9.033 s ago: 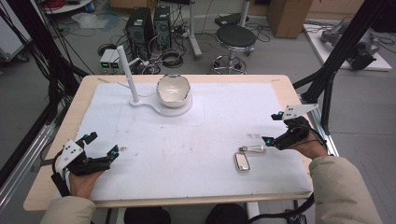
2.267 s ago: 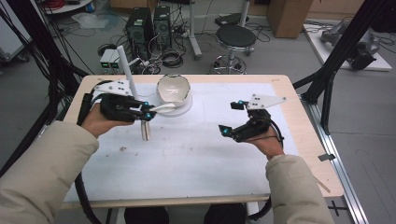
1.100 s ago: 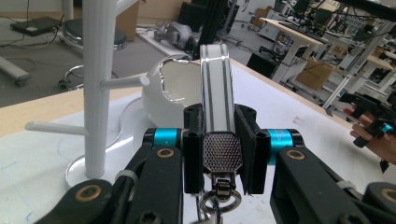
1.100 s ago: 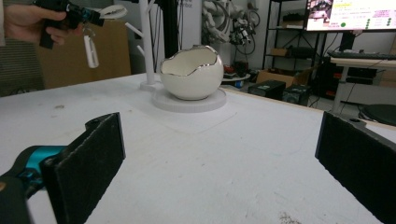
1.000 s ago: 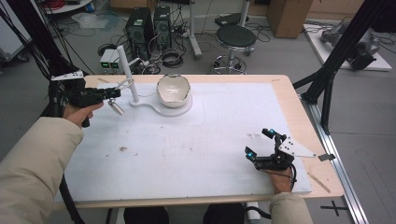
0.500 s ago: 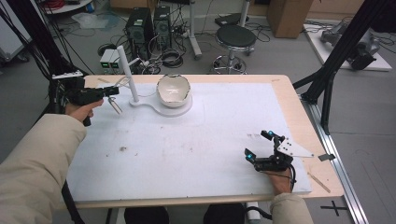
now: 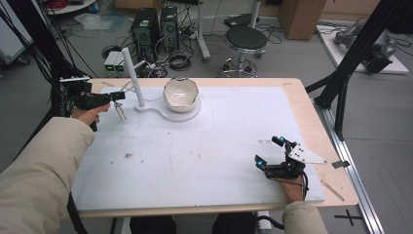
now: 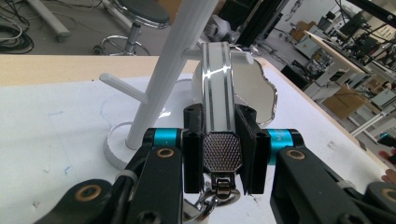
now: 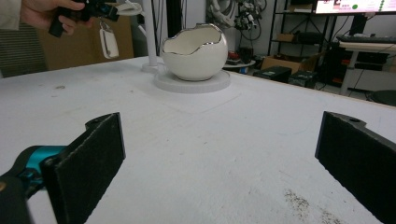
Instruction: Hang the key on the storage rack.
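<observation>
My left gripper (image 7: 117,96) is shut on a keychain at the table's far left, right beside the white peg stand (image 7: 132,73). In the left gripper view its jaws clamp the keychain's white-and-silver bar (image 8: 217,93), which points at the stand's upper peg (image 8: 236,55); whether they touch I cannot tell. A white fob (image 7: 120,112) dangles below the gripper, as it also does in the right gripper view (image 9: 108,42). My right gripper (image 7: 268,150) rests open on the mat at the front right, nothing between its pads (image 9: 93,158).
A white egg-shaped bowl (image 7: 181,95) with a silver rim sits on the stand's round base, just right of the post. A white mat (image 7: 209,146) covers the wooden table. A stool and computer cases stand on the floor beyond the far edge.
Nine seconds ago the keychain lay on the mat at the front right; the left gripper has since carried it to the stand. Over the last second nothing visibly moved.
</observation>
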The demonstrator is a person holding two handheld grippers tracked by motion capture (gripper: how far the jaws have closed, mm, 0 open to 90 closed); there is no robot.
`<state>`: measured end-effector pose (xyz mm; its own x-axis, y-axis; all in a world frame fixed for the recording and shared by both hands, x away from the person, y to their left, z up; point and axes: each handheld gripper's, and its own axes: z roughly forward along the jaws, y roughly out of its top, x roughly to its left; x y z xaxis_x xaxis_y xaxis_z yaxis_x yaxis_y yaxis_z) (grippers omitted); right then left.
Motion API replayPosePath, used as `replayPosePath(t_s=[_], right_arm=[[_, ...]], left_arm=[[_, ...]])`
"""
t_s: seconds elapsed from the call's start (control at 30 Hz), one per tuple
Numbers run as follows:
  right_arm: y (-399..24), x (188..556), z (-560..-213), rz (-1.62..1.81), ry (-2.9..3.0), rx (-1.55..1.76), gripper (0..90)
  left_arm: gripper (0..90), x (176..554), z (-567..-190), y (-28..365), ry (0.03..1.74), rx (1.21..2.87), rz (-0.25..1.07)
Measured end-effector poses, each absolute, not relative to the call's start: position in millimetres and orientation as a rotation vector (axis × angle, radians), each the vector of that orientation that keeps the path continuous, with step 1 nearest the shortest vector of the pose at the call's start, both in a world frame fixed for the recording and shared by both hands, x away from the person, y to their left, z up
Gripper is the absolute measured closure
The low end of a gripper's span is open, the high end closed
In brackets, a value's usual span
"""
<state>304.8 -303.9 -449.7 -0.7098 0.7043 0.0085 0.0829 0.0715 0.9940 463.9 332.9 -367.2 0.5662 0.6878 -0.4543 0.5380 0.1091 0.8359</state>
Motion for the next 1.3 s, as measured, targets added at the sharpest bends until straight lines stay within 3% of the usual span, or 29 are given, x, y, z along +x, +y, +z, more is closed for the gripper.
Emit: replayPosePath(t_s=[0.33,0.47,0.57,0.6,0.73,1.0,1.3], right_arm=[[-303,305,-449,1.671,1.883,0.787,0.6],[-302,305,-449,1.667,1.881,0.787,0.6],[-302,306,-450,1.656,1.881,0.768,0.6],[-301,305,-450,1.657,1.884,0.779,0.6],[-300,306,-449,1.639,1.891,0.774,0.6],[-299,306,-449,1.628,1.912,0.768,0.6],[-301,306,-450,1.65,1.888,0.787,0.6]], left_arm=[[72.4,465,-370,326,1.073,1.582,0.241],[48.6,464,-369,327,1.063,1.575,0.261],[22.2,456,-362,328,1.08,1.568,0.384],[21.6,451,-360,330,1.061,1.545,0.426],[1.7,429,-353,330,0.98,1.471,0.508],[1.7,378,-355,319,0.8,1.527,0.586],[1.7,325,-389,304,0.702,1.515,0.6]])
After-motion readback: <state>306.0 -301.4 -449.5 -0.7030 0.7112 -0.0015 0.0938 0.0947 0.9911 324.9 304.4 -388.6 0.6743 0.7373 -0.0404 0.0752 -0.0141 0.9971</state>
